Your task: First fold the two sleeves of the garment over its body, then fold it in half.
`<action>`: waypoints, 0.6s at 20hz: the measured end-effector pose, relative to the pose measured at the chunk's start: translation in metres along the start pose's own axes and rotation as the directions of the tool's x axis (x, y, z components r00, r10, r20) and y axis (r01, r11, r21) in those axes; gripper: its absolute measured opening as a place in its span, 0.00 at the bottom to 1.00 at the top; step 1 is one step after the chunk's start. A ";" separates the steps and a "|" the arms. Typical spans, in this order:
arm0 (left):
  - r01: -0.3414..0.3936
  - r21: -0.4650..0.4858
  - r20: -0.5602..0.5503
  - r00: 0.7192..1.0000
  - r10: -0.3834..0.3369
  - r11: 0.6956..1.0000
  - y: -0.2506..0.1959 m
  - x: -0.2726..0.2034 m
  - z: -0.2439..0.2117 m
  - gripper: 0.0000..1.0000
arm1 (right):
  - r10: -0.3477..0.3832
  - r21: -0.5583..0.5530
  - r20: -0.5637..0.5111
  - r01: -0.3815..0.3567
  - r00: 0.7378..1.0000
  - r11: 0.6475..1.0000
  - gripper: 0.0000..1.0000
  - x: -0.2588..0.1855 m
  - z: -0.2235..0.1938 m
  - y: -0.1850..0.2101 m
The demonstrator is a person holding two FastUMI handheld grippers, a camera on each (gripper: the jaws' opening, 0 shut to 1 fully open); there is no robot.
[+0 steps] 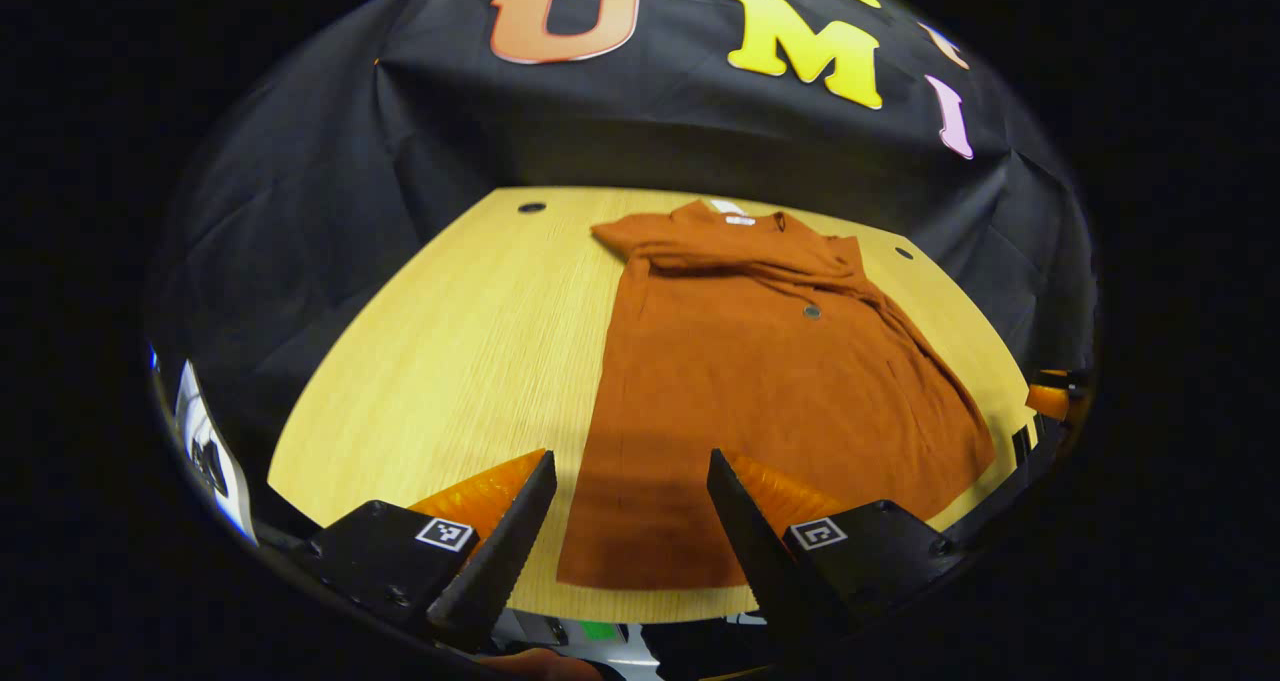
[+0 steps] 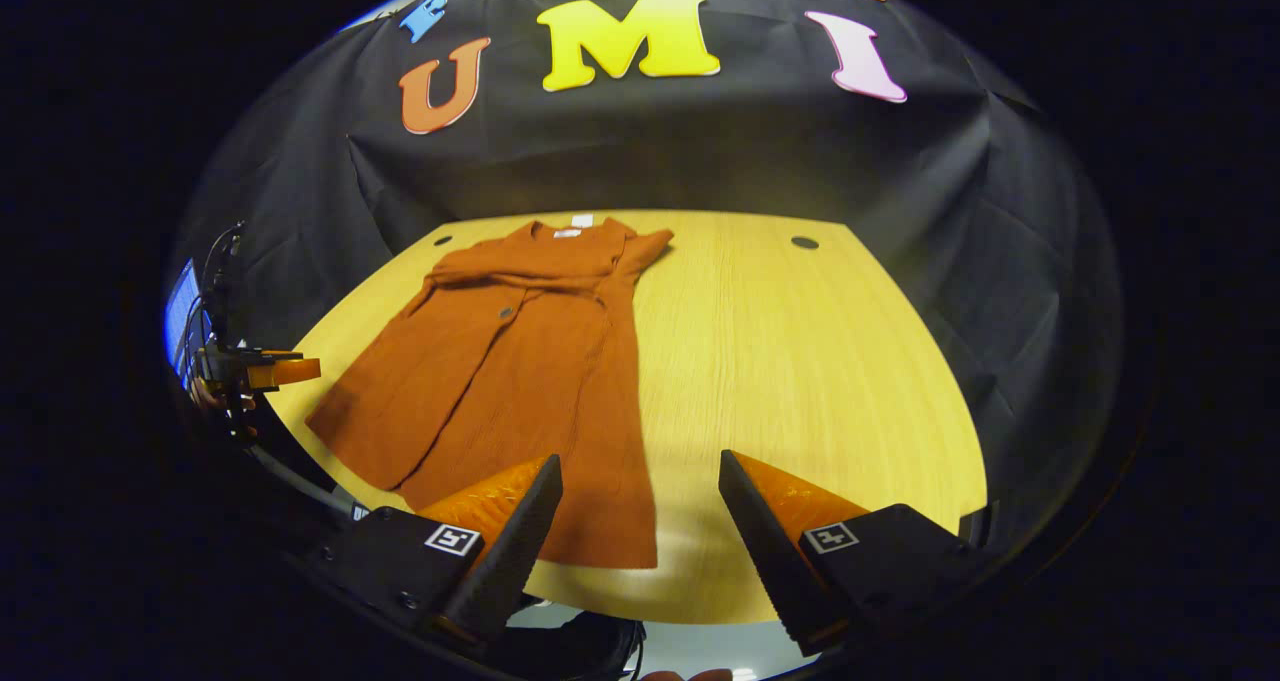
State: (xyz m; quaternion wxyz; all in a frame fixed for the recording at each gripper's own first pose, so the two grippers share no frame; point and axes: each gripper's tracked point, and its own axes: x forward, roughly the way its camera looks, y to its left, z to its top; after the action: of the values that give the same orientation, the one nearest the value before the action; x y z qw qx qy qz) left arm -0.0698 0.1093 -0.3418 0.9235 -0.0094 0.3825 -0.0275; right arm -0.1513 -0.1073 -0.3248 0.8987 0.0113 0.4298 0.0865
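A: Item one, the garment (image 1: 770, 401). We log one piece, rust-orange, with a soft matte nap. It lies flat on the surface (image 1: 450, 361), collar at twelve o'clock, hem at six. We see both sleeves crossed over the chest as a ridged band below the collar.

B: Agreed. In the right gripper view the same garment (image 2: 520, 381) sits at ten o'clock on the surface (image 2: 800, 361), flaring wide toward the hem. We count one small round button at mid-chest and one pale label inside the collar.

A: Item two, the surface: pale wood-grain laminate, smooth, one sheet. We count two dark round holes near its far edge in each view.

B: Item three, the tools. We count two. The left tool (image 1: 632, 521) hovers over the hem at six o'clock, fingers spread wide, nothing between them; each finger is a ribbed wedge bearing a square marker.

A: The right tool (image 2: 640, 526) is likewise spread and empty, its left finger over the hem's corner, its right over bare wood.
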 end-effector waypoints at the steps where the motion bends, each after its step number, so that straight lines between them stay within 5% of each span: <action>1: -0.011 -0.003 -0.037 0.999 0.011 1.000 0.008 0.006 -0.017 0.99 | -0.004 0.005 -0.029 0.005 1.000 1.000 1.00 0.007 -0.013 0.001; 4: 0.010 -0.068 -0.101 0.995 -0.017 0.998 0.018 0.009 -0.040 1.00 | -0.027 0.033 -0.100 0.030 0.995 0.999 1.00 0.024 -0.039 -0.001; 12: 0.098 -0.034 -0.126 0.987 -0.102 0.995 0.001 -0.002 -0.050 1.00 | -0.072 -0.020 -0.169 0.070 0.983 0.997 1.00 0.044 -0.066 0.012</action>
State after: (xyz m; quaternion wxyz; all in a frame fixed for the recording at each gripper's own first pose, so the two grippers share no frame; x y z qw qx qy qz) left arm -0.1063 0.1102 -0.3759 0.8944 -0.0394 0.4400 -0.0692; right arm -0.1768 -0.0919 -0.3994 0.8615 -0.0178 0.5042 0.0580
